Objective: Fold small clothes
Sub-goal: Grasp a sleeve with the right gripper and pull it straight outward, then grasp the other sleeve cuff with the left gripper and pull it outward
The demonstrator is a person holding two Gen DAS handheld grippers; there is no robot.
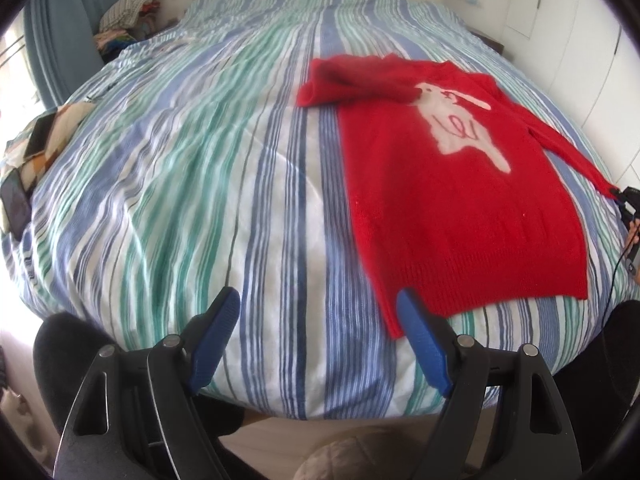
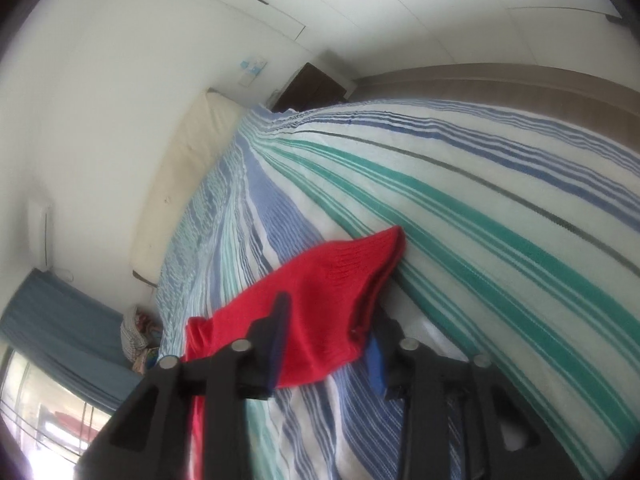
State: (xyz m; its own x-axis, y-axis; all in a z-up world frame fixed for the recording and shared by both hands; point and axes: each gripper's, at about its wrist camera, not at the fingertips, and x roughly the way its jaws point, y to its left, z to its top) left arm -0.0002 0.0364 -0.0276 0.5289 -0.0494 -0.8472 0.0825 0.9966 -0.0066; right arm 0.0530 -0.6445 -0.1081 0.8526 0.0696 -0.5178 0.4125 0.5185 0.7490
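A red sweater (image 1: 460, 200) with a white rabbit figure lies flat on the striped bed cover (image 1: 200, 200). Its left sleeve (image 1: 352, 80) is folded across the chest. Its right sleeve (image 1: 568, 148) stretches out to the right edge of the bed. My left gripper (image 1: 320, 316) is open and empty, low at the near bed edge, its right finger beside the sweater's hem corner. My right gripper (image 2: 332, 320) has the red sleeve cuff (image 2: 340, 280) between its fingers; it also shows at the far right of the left wrist view (image 1: 624, 200).
A pile of clothes (image 1: 128, 16) sits at the far left by the blue curtain (image 1: 56, 32). Phones and a patterned cloth (image 1: 36, 148) lie on the bed's left edge. A cream headboard (image 2: 180, 184) and white wardrobe doors (image 1: 580, 40) border the bed.
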